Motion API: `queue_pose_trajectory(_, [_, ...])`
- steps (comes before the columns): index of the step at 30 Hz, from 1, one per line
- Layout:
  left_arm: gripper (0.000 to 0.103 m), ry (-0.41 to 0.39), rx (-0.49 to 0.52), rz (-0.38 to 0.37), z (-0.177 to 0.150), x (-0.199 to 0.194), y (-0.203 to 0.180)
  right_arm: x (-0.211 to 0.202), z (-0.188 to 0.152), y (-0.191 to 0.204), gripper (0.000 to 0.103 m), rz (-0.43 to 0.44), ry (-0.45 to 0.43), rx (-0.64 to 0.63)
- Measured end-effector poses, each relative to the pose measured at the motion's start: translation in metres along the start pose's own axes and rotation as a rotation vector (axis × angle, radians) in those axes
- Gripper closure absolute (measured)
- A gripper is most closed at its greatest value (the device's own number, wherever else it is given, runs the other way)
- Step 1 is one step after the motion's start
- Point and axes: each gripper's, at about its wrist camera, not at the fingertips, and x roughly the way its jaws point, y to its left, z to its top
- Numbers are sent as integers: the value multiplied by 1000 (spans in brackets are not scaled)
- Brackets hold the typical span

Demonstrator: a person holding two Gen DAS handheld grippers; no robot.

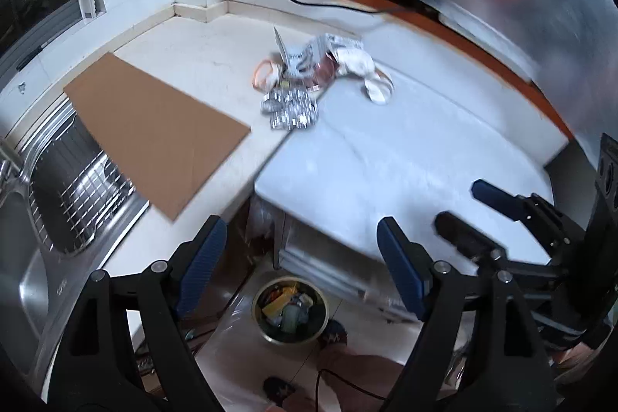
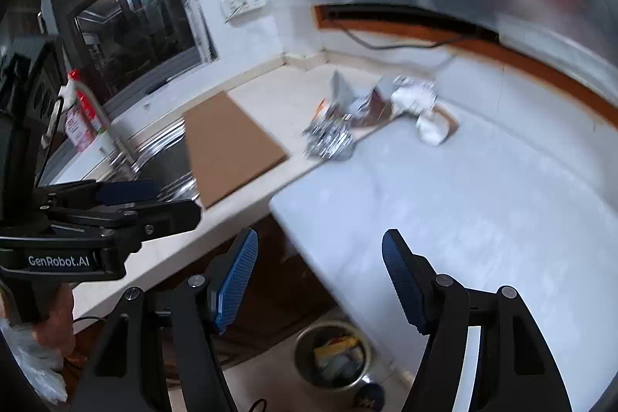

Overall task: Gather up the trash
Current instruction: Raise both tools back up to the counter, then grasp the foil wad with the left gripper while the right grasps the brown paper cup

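Plainly, both tools hung above the bench with nothing between their blue pads: the left hand-held gripper point(image 1: 301, 261) stood spread wide, and the right hand-held gripper point(image 2: 320, 277) was spread just as wide. Neither touched any of the trash. That trash lay in a loose heap toward the back of the bench point(image 1: 405, 161), well apart from both tools: a crumpled piece of silver foil point(image 1: 289, 109) at the near side of the heap, a torn printed wrapper point(image 1: 309, 55) behind it, an orange ring-shaped scrap point(image 1: 264, 72) to the left, and white crumpled paper point(image 1: 370, 74) to the right. The foil sat across the seam where the cream counter met the paler white board. A flat sheet of brown cardboard point(image 1: 154, 134) rested on the cream part of the bench, its near-left edge overhanging the steel sink point(image 1: 61, 203), where a wire rack showed. Down on the floor, below the front edge of the bench, a round bin point(image 1: 289, 311) stood upright with mixed rubbish already inside it. In the right wrist view a red-and-white bottle point(image 2: 83, 114) stood beside the sink near the dark window, and wall sockets point(image 2: 241, 0) were mounted above the bench's back corner
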Motion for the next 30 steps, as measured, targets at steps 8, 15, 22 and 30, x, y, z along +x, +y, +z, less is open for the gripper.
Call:
queue_pose_trajectory(8, [25, 18, -44, 44, 79, 69, -1, 62, 93, -95, 33, -22, 17, 97])
queue_pose_trajectory(15, [25, 98, -93, 39, 127, 148, 1, 150, 158, -161, 33, -57, 81, 201])
queue_pose_trajectory(22, [25, 162, -172, 59, 146, 212, 10, 244, 180, -206, 33, -116, 219, 306])
queue_pose_trajectory(30, [25, 236, -224, 105, 147, 258, 18, 303, 167, -226, 33, -131, 351, 373])
